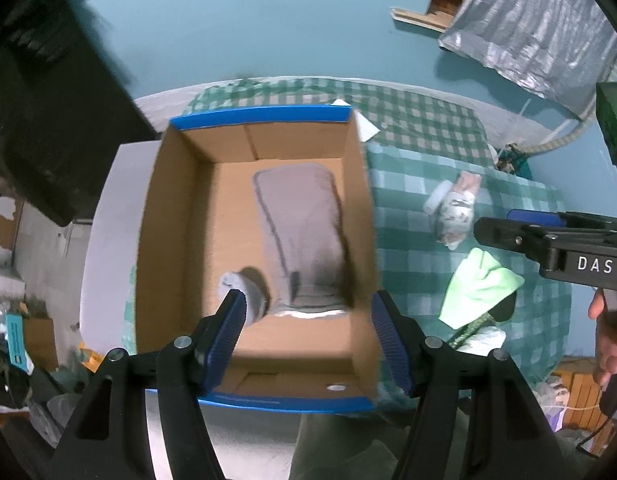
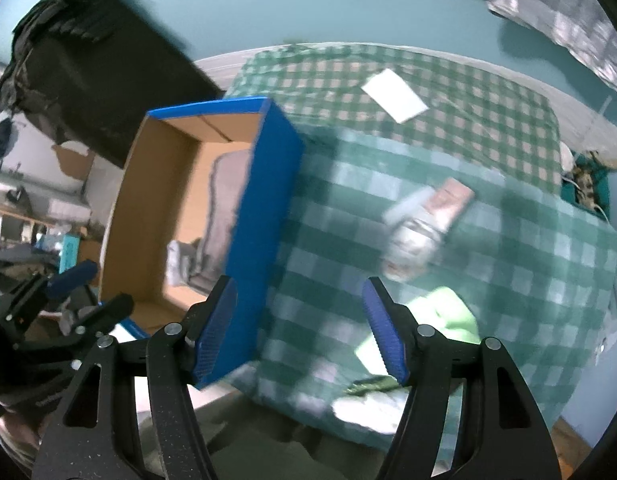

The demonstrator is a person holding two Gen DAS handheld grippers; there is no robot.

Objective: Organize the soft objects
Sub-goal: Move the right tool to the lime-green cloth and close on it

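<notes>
Over the open cardboard box [image 1: 176, 216] w/ blue outer walls hangs my left gripper [image 1: 308, 336], jaws spread, nothing btwn them. Box holds a folded grey cloth [image 1: 300, 232] and a small grey sock roll [image 1: 244, 284] near the left pad. R of the box, my right gripper [image 2: 300, 328] hovers over the green checked cloth [image 2: 508, 264], jaws spread, empty. On that cloth: a patterned pouch [image 2: 420, 232], blurred, and a light-green cloth [image 2: 448, 312]. White card [image 2: 394, 94] lies further back.
</notes>
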